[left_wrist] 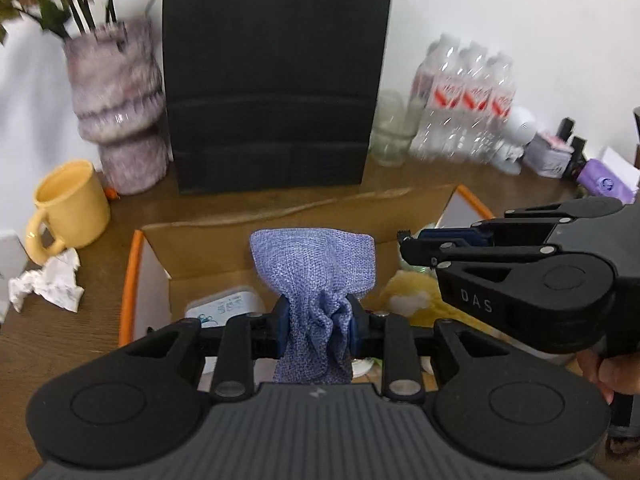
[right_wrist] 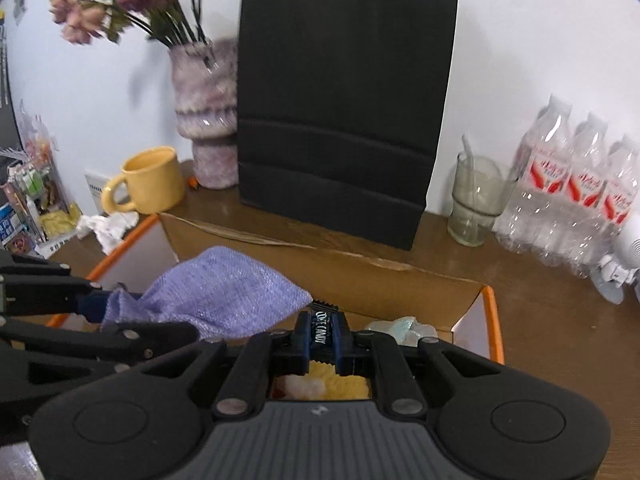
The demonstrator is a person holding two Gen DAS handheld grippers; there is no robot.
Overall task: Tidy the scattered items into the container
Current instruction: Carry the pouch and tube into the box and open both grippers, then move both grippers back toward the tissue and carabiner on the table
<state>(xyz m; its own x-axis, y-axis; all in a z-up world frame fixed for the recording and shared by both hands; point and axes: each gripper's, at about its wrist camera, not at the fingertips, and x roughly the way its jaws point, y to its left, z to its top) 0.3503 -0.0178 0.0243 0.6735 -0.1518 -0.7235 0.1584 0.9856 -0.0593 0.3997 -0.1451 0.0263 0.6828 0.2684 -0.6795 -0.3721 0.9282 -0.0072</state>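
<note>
An open cardboard box (left_wrist: 280,216) with orange-edged flaps (right_wrist: 400,276) sits on the wooden table. My left gripper (left_wrist: 319,322) is shut on a bunched blue-purple cloth (left_wrist: 316,268) and holds it above the box; the cloth also shows in the right wrist view (right_wrist: 224,288). My right gripper (right_wrist: 322,334) is shut on a black candy wrapper (right_wrist: 321,328) over the box's right part; that gripper shows in the left wrist view (left_wrist: 408,242). Inside the box lie a yellow plush item (left_wrist: 408,296), a white-and-blue pack (left_wrist: 224,304) and a pale crumpled item (right_wrist: 400,330).
A black paper bag (right_wrist: 340,100) stands behind the box. A yellow mug (right_wrist: 148,180), crumpled tissue (left_wrist: 48,284) and a vase of flowers (right_wrist: 204,112) are at the left. A glass (right_wrist: 476,196) and packed water bottles (right_wrist: 572,196) are at the right.
</note>
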